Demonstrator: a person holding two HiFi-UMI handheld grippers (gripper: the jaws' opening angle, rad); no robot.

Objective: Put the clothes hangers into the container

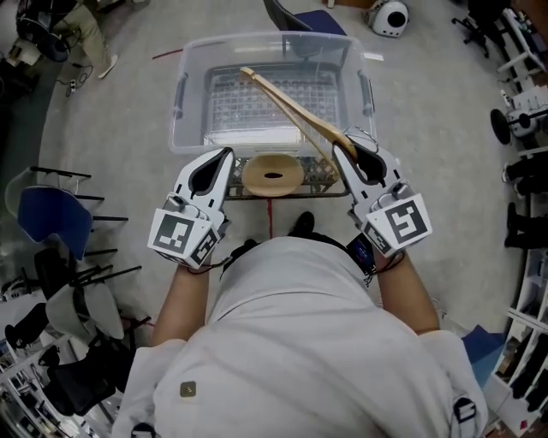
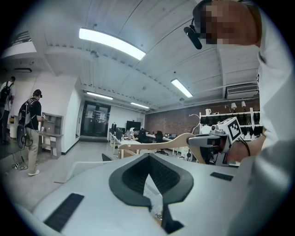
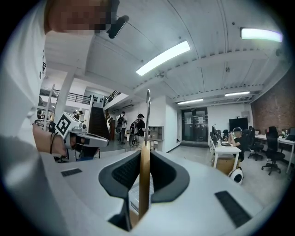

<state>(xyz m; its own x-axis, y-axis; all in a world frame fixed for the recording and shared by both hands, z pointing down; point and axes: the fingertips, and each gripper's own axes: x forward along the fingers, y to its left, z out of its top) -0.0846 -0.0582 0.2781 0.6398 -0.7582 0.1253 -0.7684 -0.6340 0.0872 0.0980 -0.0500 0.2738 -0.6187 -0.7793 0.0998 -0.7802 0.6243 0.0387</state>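
A clear plastic container [image 1: 190,90] stands on the floor ahead of me. A wooden clothes hanger [image 1: 289,104] slants across and above its right half. My right gripper [image 1: 340,150] is shut on the hanger's near end. The right gripper view shows the hanger [image 3: 144,184] edge-on between the pads, its metal hook [image 3: 147,115] pointing up. My left gripper [image 1: 225,155] is level with the right one at the container's near-left side. It is shut and holds nothing. The left gripper view shows the hanger [image 2: 156,143] reaching out from the right gripper [image 2: 207,139].
A round wooden disc [image 1: 272,174] lies on a wire stand between the grippers, against the container's near wall. A blue chair [image 1: 53,219] and black stands crowd the left. Racks line the right edge. A white round device [image 1: 390,17] sits beyond the container. People stand far off [image 2: 32,131].
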